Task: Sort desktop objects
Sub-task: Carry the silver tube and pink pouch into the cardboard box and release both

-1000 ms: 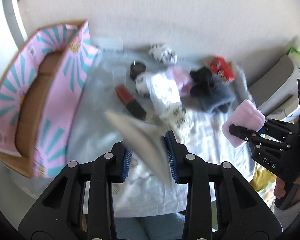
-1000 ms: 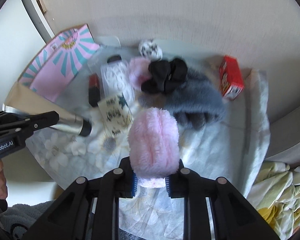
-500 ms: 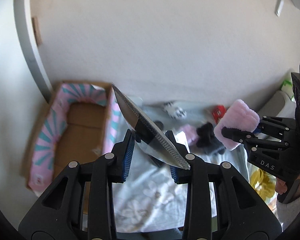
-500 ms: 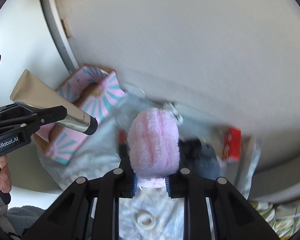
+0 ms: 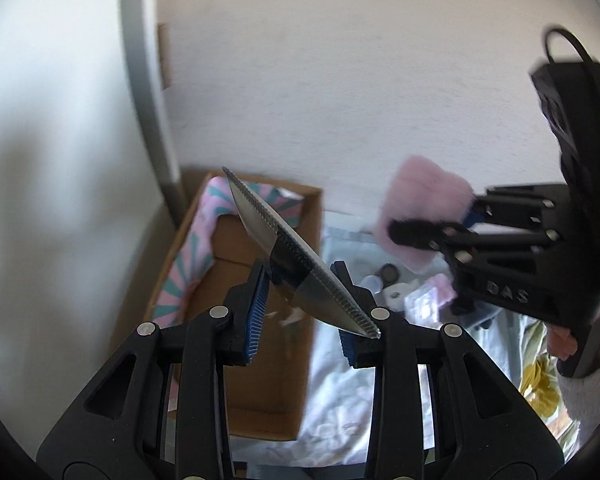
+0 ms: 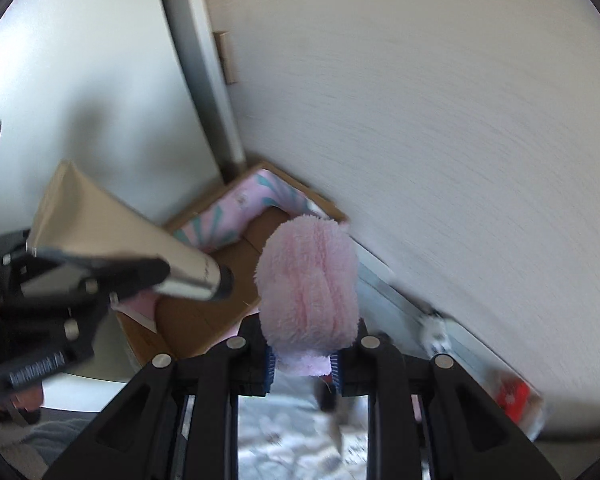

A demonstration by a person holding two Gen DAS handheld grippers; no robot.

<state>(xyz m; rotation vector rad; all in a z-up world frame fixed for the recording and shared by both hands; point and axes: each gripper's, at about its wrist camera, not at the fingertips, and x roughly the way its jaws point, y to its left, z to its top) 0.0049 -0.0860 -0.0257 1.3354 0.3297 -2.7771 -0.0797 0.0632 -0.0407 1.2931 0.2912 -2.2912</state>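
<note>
My left gripper [image 5: 302,312] is shut on a beige-and-silver squeeze tube [image 5: 288,256], its crimped end pointing up and left. From the right wrist view the same tube [image 6: 112,232] hangs at the left, held above the open cardboard box [image 6: 204,316], cap toward the box. My right gripper [image 6: 302,368] is shut on a fluffy pink pouch [image 6: 308,280], lifted beside the box's right edge. In the left wrist view the pink pouch [image 5: 424,212] sits in the right gripper [image 5: 428,232] at the right. The box [image 5: 256,360] with pink-and-teal flaps lies below the tube.
A light floral cloth [image 5: 340,392] covers the table right of the box, with small jars and packets [image 5: 388,276] on it. A red packet [image 6: 512,400] and a spotted white ball [image 6: 434,332] lie near the wall [image 6: 420,120]. A grey door frame [image 5: 148,100] stands left.
Both grippers rose and swung left from over the cluttered cloth toward the box, keeping the tube and the pink pouch. The box now lies directly beneath the tube.
</note>
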